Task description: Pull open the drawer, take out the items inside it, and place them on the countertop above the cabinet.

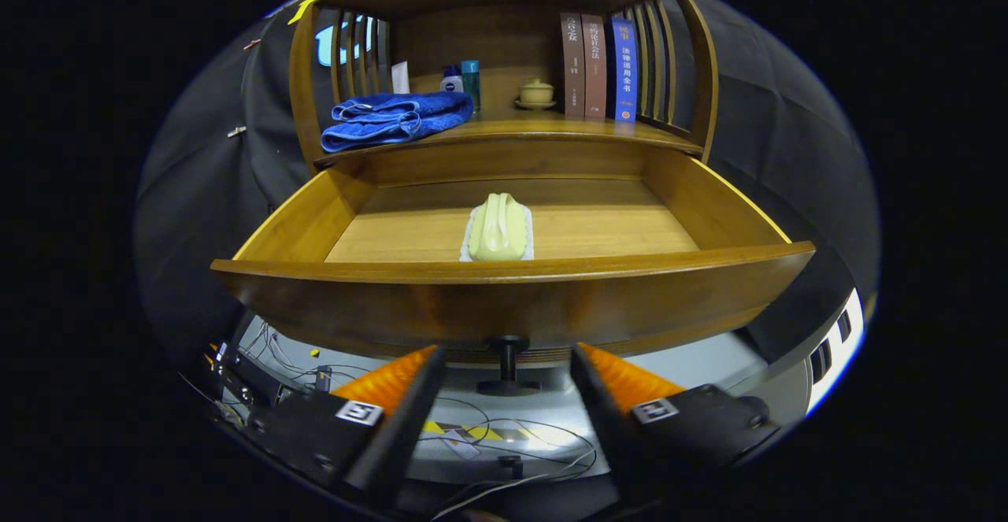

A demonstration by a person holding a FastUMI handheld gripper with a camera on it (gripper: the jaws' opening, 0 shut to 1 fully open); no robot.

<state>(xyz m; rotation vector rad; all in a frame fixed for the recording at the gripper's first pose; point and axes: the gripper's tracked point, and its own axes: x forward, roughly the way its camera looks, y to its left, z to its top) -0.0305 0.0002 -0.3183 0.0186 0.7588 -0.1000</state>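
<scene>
Below drawer front, gripper (508, 384) hangs with fingers spread wide, nothing between them; drawer knob (508, 364) sits in gap, untouched. Drawer (512, 305) stands pulled well out, so opening step looks done; removal step in hand. One pale green item (498, 228) on white base lies mid-floor of drawer, near front wall. Next move likely calls for lift over front wall, descent onto item, squeeze, then carry to countertop (551, 130). Countertop holds one blue towel (394, 119), two bottles (463, 81), one lidded cup (536, 93), three books (598, 65).

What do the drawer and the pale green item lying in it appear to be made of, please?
The drawer looks like varnished wood: visible grain, warm sheen. The pale green item seems glazed ceramic or glossy plastic, judging by its smooth highlights. The gripper is open around the knob.
</scene>
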